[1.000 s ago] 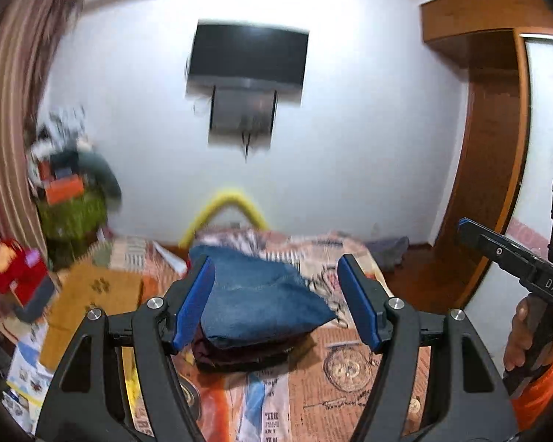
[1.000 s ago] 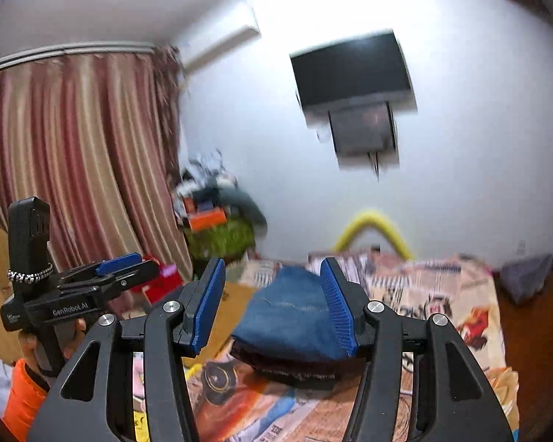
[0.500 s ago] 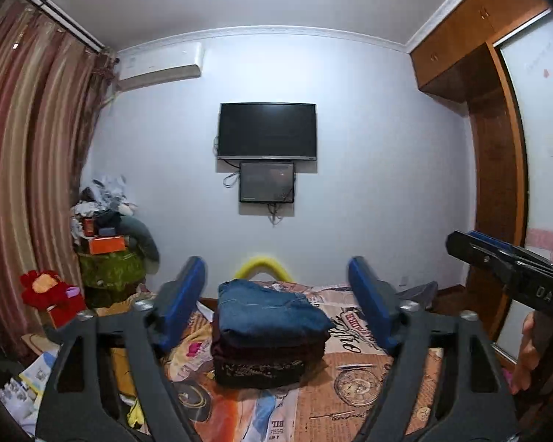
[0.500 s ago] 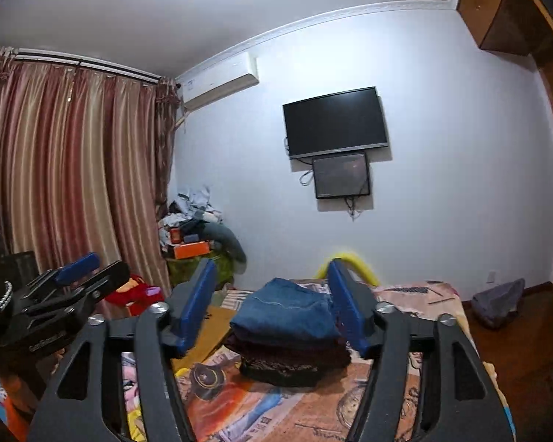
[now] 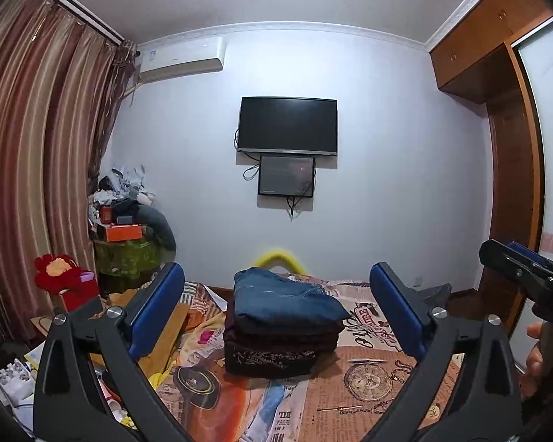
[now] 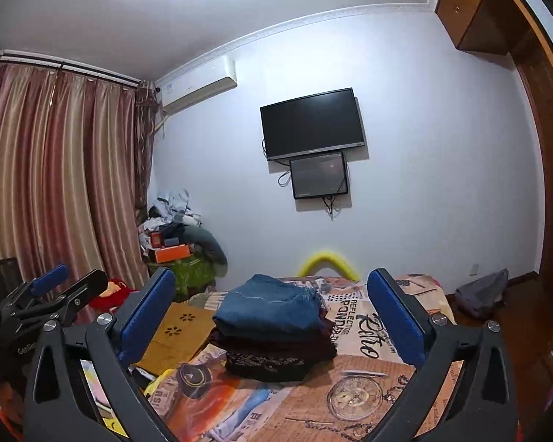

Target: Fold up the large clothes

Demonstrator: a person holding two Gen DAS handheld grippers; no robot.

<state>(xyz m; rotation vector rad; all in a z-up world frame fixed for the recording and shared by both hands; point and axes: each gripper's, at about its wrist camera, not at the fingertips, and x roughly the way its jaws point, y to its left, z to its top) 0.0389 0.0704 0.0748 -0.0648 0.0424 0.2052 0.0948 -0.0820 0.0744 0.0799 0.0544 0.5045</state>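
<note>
Left hand-held gripper (image 5: 276, 304) and right hand-held gripper (image 6: 271, 304): jaws just opened wide, empty, short of the folded clothes (image 5: 282, 326), stacked mid-bed, jeans topmost. "Retro" readable on bedspread (image 6: 368, 335), right of stack.

Domestic bedroom, bed (image 5: 365, 386) with printed cover, wall-mounted television (image 5: 287, 127), air conditioner (image 5: 182, 62) above striped curtains (image 5: 37, 154), wooden wardrobe (image 5: 512, 147), cluttered corner stand (image 5: 125, 254)
</note>
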